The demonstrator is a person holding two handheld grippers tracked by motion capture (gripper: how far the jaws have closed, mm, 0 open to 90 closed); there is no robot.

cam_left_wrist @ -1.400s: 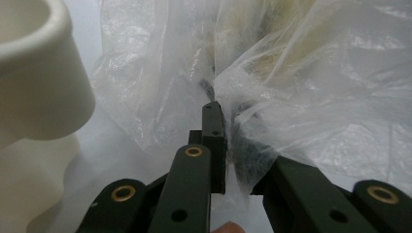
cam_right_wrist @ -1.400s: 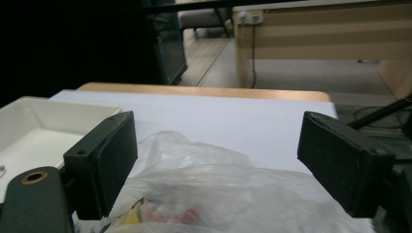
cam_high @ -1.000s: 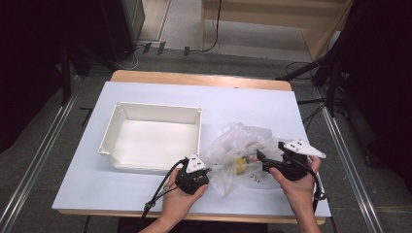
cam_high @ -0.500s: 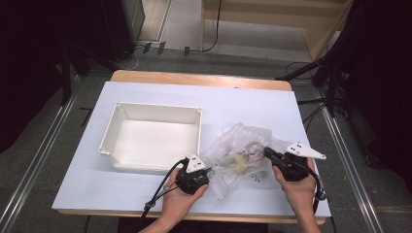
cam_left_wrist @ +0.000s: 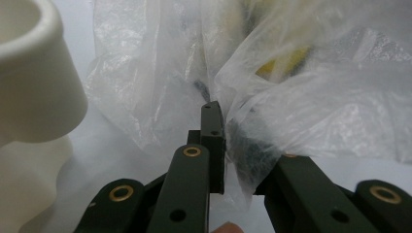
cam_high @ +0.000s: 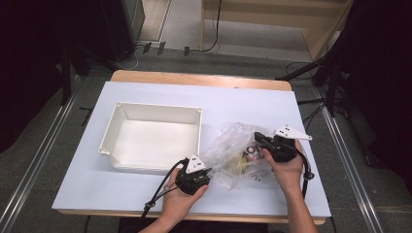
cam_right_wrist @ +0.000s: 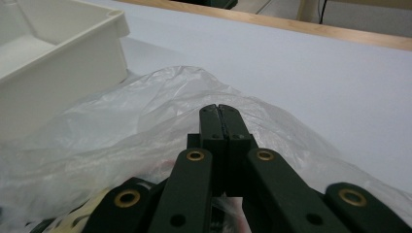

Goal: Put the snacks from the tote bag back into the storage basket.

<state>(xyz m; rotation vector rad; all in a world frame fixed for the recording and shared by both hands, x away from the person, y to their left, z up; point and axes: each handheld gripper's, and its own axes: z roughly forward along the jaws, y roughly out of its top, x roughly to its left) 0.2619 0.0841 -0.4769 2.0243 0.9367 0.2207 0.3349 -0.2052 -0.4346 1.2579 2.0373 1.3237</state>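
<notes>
A crumpled clear plastic bag (cam_high: 228,141) lies on the white table, right of the tray. Inside it I see a yellow piece (cam_high: 241,163) and small dark parts. My left gripper (cam_high: 208,171) sits at the bag's near left edge, and in the left gripper view it (cam_left_wrist: 221,114) is shut on a fold of the bag's film (cam_left_wrist: 316,97). My right gripper (cam_high: 258,137) is at the bag's right side. In the right gripper view it (cam_right_wrist: 218,110) has its jaws pressed together above the bag (cam_right_wrist: 145,111), with nothing seen between them.
A white plastic tray (cam_high: 155,108) stands left of the bag with nothing in it; its rounded corner (cam_left_wrist: 29,73) is close to my left gripper and its wall (cam_right_wrist: 63,39) shows beyond the bag. The table's wooden far edge (cam_high: 204,79) lies behind.
The right gripper's jaws have come together and the right hand has shifted a little farther over the bag. The left gripper has stayed in place on the bag.
</notes>
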